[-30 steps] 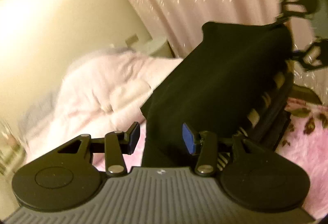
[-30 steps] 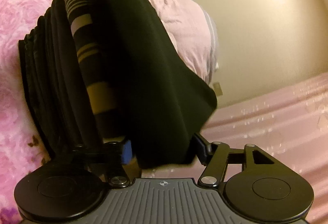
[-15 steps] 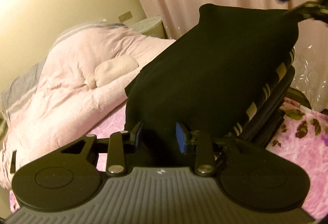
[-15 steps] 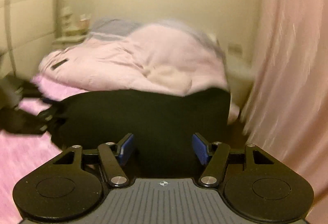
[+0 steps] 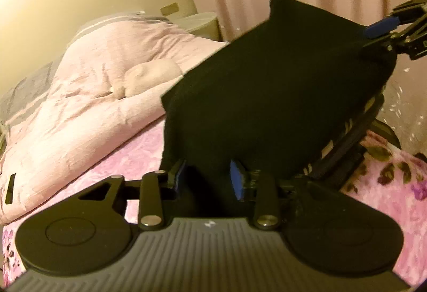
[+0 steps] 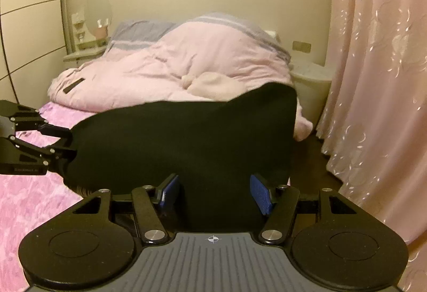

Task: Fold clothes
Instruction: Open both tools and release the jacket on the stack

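Fingers (image 5: 236,179) of the left gripper (image 5: 206,178) stand parted around the black garment's (image 5: 267,94) near edge, not pinching it; the right gripper (image 6: 212,191) spreads wide likewise — cloth raised over the bed (image 6: 32,201), seemingly to lay a fold.

We count two grippers (image 5: 208,177) (image 6: 213,190), one black garment (image 5: 267,94), one pink duvet (image 6: 186,65), one curtain (image 6: 373,78), one oval mirror (image 6: 98,11) and one white bin (image 6: 312,94).

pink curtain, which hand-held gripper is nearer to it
Right. The right hand-held gripper sits beside the pink curtain; the left hand-held gripper is across the black garment.
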The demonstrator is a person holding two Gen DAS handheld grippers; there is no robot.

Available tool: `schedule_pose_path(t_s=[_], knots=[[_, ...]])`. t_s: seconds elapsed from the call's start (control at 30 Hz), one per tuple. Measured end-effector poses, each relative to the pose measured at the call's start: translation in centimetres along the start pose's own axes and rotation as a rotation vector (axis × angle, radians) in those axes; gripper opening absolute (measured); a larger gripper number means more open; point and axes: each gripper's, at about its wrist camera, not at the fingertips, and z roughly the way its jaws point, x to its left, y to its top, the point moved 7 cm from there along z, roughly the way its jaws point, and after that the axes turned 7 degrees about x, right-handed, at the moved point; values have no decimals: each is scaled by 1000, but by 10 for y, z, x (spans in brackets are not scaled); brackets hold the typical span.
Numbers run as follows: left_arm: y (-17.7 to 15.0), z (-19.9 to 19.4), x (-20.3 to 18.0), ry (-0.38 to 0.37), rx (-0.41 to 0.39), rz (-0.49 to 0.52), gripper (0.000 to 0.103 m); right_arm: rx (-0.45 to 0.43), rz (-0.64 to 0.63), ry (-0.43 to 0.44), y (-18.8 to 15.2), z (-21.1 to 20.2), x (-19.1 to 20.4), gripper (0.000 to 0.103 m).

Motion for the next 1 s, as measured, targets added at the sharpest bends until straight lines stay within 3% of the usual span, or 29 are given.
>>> schedule_pose_path(t_s=[0.1,0.3,0.37,0.5,0.6,0.8,1.0], knots=[[4,-2,4,9,2,-15,45,-24,4,-16,1,-13,1,80],[1,-33,6,19,-29,-65,58,-34,52,-44,-20,-50,9,83],[-8,-46,5,13,-24,-119,68,-7,106,-48,-36,-61,14,95],[-33,-65,-7,-7,24,-259,91,87,215,-55,-71,-67,26,97],[-54,-75,-23,-15,66,-361,100,144,286,-49,-89,-69,34,97],[-84,-97,-39,-11,111,-534,101,167,319,-32,-88,-81,44,97],[-92,-120,-49,-32,129,-474,100,118,318,-74,-87,-111,58,97]])
